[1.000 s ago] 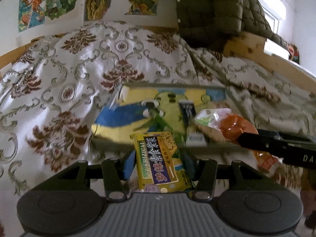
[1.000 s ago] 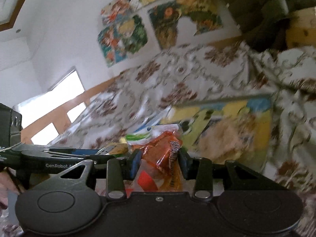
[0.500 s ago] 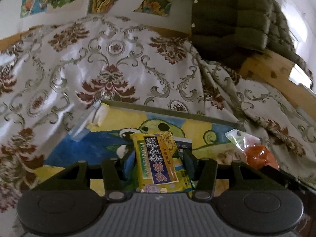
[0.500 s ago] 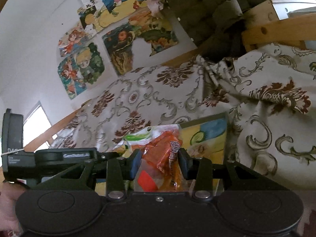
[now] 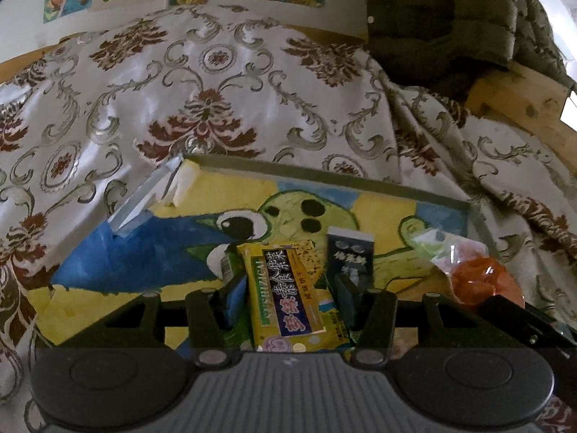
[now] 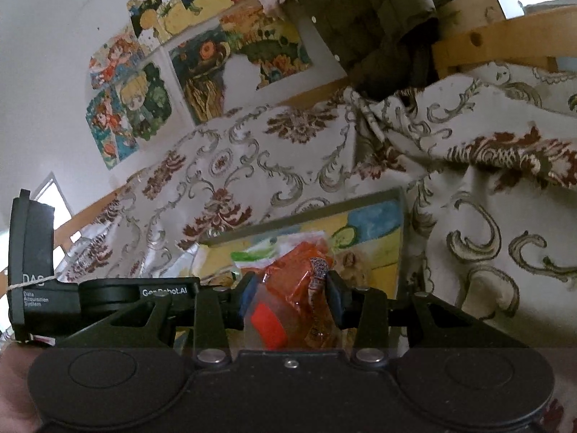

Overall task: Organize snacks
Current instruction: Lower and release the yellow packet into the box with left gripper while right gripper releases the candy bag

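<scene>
Over painted tray [image 5: 119, 263] now — both tongs.

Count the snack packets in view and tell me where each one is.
3. The yellow packet is in the left gripper, the orange bag in the right gripper, and a dark packet lies in the painted tray. More may be hidden.

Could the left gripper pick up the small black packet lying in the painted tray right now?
Probably not: the left gripper is shut on the yellow biscuit pack. The black packet lies uncovered just beyond its right finger, on the painted tray.
</scene>
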A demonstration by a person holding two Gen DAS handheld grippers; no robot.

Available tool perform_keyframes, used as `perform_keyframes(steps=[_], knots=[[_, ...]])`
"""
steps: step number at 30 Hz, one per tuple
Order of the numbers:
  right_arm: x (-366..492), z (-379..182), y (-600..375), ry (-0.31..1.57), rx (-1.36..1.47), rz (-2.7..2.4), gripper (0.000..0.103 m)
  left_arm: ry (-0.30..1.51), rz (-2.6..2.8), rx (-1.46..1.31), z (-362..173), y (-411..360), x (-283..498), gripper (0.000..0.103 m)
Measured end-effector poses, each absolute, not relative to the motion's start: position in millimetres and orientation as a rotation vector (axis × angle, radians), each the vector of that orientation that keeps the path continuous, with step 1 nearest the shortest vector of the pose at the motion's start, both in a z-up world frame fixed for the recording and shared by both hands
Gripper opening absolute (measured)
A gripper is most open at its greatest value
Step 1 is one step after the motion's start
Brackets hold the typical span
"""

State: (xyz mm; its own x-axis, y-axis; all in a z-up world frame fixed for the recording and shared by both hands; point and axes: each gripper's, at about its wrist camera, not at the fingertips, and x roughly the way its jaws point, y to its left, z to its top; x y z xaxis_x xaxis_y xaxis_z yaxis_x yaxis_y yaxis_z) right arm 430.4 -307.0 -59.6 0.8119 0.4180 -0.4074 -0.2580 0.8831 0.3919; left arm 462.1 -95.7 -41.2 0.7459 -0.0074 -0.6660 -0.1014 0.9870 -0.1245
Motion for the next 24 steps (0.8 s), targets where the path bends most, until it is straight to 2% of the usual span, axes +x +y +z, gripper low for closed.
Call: perform_keyframes(steps=[11,17,24], knots=[[424,-56,-300,0.509,0.267,0.343,0.048,0.761,0.053,-0.152,-45,-95,457,0.059],[416,-45,-301,0.485,0.249,0.326,0.057,0.748,0.070,-0.197,-35,-86,448,0.070],[401,-25,-303,0.443,0.238,0.306,0.079,0.684,0.071,-0.189,-10,-77,421,0.091]])
